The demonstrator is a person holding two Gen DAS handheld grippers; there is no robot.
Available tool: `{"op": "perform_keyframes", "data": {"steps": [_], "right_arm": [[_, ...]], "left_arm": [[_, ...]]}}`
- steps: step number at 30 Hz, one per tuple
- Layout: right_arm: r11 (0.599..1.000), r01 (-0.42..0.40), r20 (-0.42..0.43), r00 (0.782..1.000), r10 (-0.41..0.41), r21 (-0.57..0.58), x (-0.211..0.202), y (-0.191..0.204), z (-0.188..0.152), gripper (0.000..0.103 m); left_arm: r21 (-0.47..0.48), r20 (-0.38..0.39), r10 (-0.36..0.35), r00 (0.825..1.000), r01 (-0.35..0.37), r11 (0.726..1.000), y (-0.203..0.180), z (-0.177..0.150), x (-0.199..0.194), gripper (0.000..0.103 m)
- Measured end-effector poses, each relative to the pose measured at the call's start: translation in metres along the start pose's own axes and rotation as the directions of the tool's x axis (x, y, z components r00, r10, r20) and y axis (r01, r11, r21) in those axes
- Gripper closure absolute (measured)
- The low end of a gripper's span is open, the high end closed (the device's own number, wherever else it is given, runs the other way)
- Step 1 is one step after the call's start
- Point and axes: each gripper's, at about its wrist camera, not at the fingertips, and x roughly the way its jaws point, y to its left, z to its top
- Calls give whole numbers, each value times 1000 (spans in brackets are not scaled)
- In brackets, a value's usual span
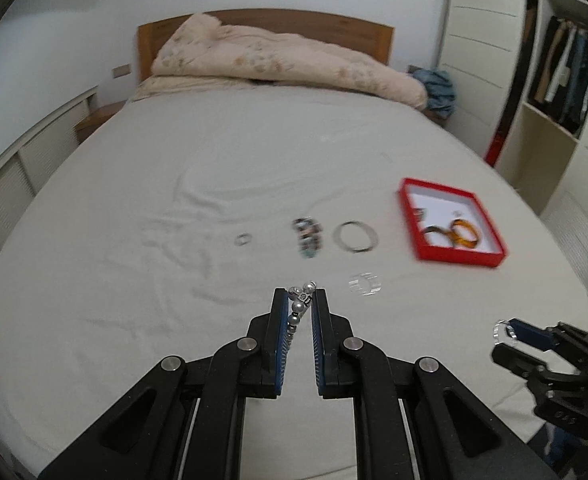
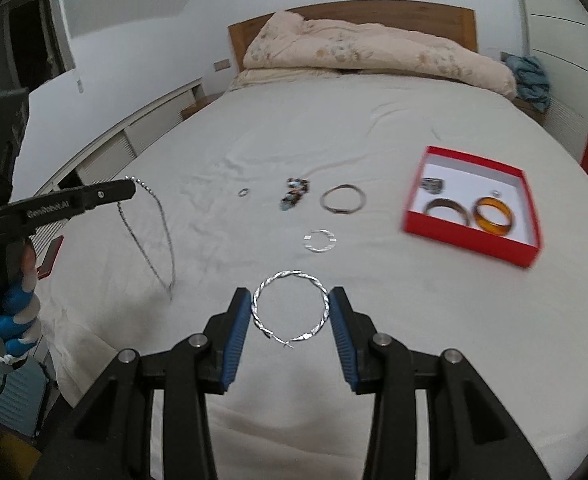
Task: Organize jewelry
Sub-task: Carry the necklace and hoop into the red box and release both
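Four loose pieces lie on the bed (image 2: 333, 128). The left hand-held gripper (image 1: 298, 300) clamps one beaded chain (image 2: 146, 220); the right hand-held gripper (image 2: 290, 308) pinches one twisted hoop (image 2: 290, 308). The red box (image 2: 471, 240) holds two bangles.

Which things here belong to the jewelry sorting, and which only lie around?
Job: red box, orange bangle, twisted hoop in right gripper, bead chain in left gripper, steel bangle, small ring.

Lying about: quilt, blue cloth, hanging clothes.
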Motion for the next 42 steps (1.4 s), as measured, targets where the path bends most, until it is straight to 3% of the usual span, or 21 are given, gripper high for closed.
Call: {"op": "perform_keyframes", "data": {"steps": [6, 11, 18, 23, 29, 32, 37, 42], "right_arm": [[997, 65, 47, 997, -67, 51, -30, -56, 8, 65], [989, 122, 76, 989, -128, 85, -36, -112, 35, 65], [976, 187, 93, 976, -197, 109, -2, -190, 90, 65], [972, 206, 80, 973, -215, 108, 46, -237, 123, 65], [971, 215, 4, 976, -217, 107, 116, -278, 133, 65], [972, 214, -51, 976, -210, 96, 149, -291, 133, 65], [971, 231, -137, 966, -220, 66, 186, -304, 136, 65], [967, 254, -196, 950, -244, 27, 198, -306, 133, 64]], "left_arm": [[60, 25, -118, 993, 116, 991, -67, 41, 4, 92], [121, 41, -210, 977, 204, 971, -123, 94, 27, 92], [203, 59, -277, 959, 260, 944, -202, 173, 93, 92], [219, 31, -269, 963, 256, 942, -235, 203, 164, 92], [197, -76, -197, 977, 208, 958, -243, 192, 261, 92], [181, -142, -173, 975, 197, 964, -239, 173, 296, 92], [170, -230, -150, 962, 191, 967, -232, 132, 330, 92], [167, -264, -114, 958, 161, 973, -223, 115, 345, 90]]}}
